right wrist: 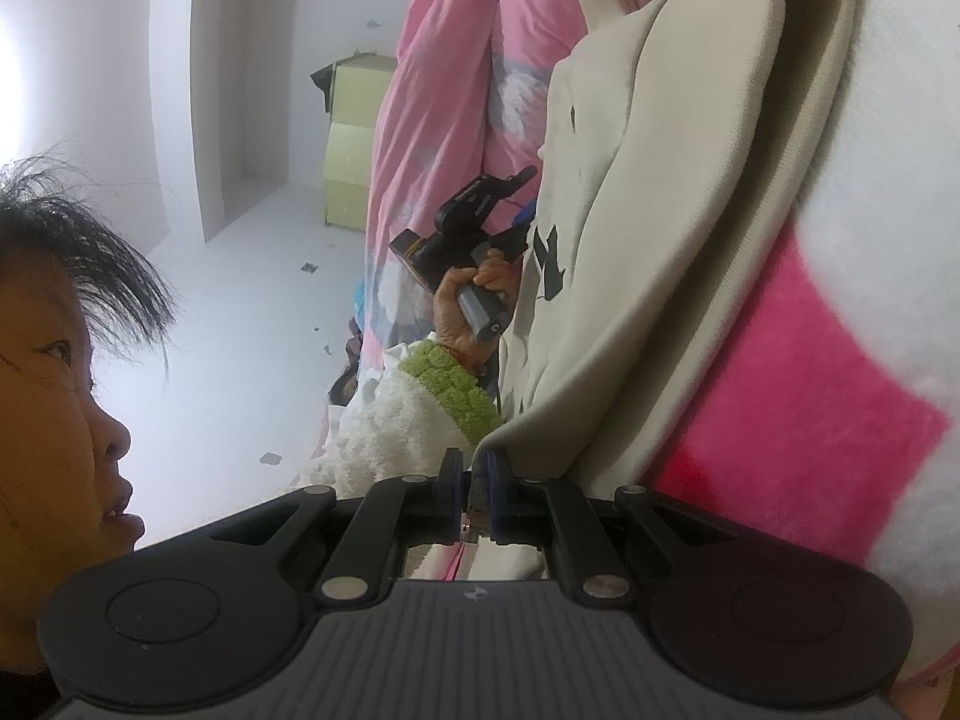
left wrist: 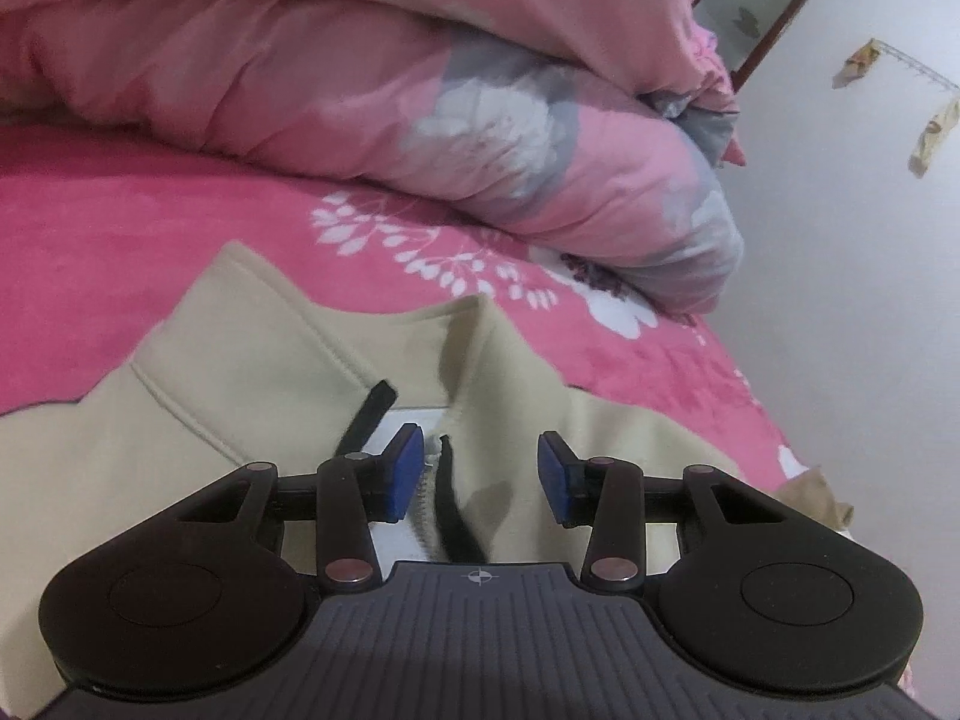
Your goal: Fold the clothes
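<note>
A beige zip-up garment [left wrist: 252, 360] lies spread on the pink bedspread [left wrist: 120, 228]. My left gripper [left wrist: 480, 471] hovers over its collar, open. The zip [left wrist: 429, 480] and a black drawstring [left wrist: 447, 498] lie below the gap, and the blue pads [left wrist: 407, 468] touch nothing. In the right wrist view, which is rolled sideways, my right gripper [right wrist: 477, 471] is shut on a corner of the beige garment [right wrist: 630, 240] and holds it lifted off the bedspread [right wrist: 798, 408]. That view also shows the left gripper [right wrist: 521, 222], held by a hand [right wrist: 468, 306] at the garment's black print.
A heaped pink floral quilt [left wrist: 420, 90] fills the back of the bed. A tan scrap of cloth [left wrist: 810, 492] lies at the bed's right edge beside a white wall [left wrist: 852, 270]. The person's head [right wrist: 54, 360] and white fluffy sleeve [right wrist: 384, 420] are close on the left. A pale green cabinet [right wrist: 354, 138] stands behind.
</note>
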`<state>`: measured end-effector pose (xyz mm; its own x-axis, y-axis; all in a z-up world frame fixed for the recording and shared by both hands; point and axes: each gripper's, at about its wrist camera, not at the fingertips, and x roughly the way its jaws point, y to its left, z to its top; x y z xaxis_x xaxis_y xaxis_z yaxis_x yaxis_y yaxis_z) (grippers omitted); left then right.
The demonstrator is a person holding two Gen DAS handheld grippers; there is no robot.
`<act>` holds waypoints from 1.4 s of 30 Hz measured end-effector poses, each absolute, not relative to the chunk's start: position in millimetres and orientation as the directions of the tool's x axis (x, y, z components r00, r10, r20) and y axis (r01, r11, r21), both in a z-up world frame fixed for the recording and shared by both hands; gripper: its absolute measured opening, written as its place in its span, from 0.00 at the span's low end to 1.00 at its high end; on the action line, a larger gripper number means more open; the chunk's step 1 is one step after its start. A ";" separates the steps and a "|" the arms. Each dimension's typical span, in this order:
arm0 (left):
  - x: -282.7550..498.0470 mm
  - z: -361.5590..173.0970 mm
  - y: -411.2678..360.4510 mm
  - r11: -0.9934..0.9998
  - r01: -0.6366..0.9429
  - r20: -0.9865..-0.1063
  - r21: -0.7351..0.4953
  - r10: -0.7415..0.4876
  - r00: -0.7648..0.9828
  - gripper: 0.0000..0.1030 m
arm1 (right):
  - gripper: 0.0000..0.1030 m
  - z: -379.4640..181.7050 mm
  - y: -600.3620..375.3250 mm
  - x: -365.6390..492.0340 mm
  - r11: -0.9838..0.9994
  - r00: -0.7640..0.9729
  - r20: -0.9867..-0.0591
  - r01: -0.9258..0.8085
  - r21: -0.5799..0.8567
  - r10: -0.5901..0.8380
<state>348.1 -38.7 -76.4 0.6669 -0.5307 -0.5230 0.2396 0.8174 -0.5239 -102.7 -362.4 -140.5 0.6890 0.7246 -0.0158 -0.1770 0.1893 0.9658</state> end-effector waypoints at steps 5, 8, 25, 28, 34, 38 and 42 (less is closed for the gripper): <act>349.4 -84.9 -45.9 0.861 0.225 -0.571 -0.457 -0.478 0.667 0.39 | 0.08 -141.0 -361.6 -103.6 0.183 0.690 -0.012 -0.175 0.968 0.724; 348.1 -81.7 -52.2 0.884 0.226 -0.594 -0.409 -0.446 0.670 0.40 | 0.08 -141.3 -361.0 -103.0 0.180 0.690 -0.010 -0.174 0.968 0.724; 326.5 -24.6 -64.0 0.967 0.209 -0.522 -0.144 -0.254 0.814 0.04 | 0.08 -132.5 -358.6 -95.0 0.219 0.690 -0.021 -0.201 0.955 0.724; 333.5 -27.8 -61.5 0.971 0.201 -0.536 -0.129 -0.239 0.810 0.04 | 0.07 -130.3 -357.2 -88.1 0.226 0.681 -0.023 -0.211 0.951 0.732; 338.9 -41.6 -59.6 0.973 0.194 -0.557 -0.122 -0.229 0.798 0.04 | 0.07 -129.3 -356.7 -80.8 0.239 0.673 -0.035 -0.214 0.947 0.739; 338.9 -49.0 -60.6 0.974 0.207 -0.587 -0.096 -0.223 0.779 0.05 | 0.07 -131.3 -360.1 -83.8 0.236 0.671 -0.040 -0.204 0.950 0.740; 332.0 -50.8 -61.4 0.975 0.217 -0.592 -0.057 -0.208 0.778 0.17 | 0.09 -139.7 -365.1 -84.7 0.198 0.662 -0.044 -0.159 0.967 0.748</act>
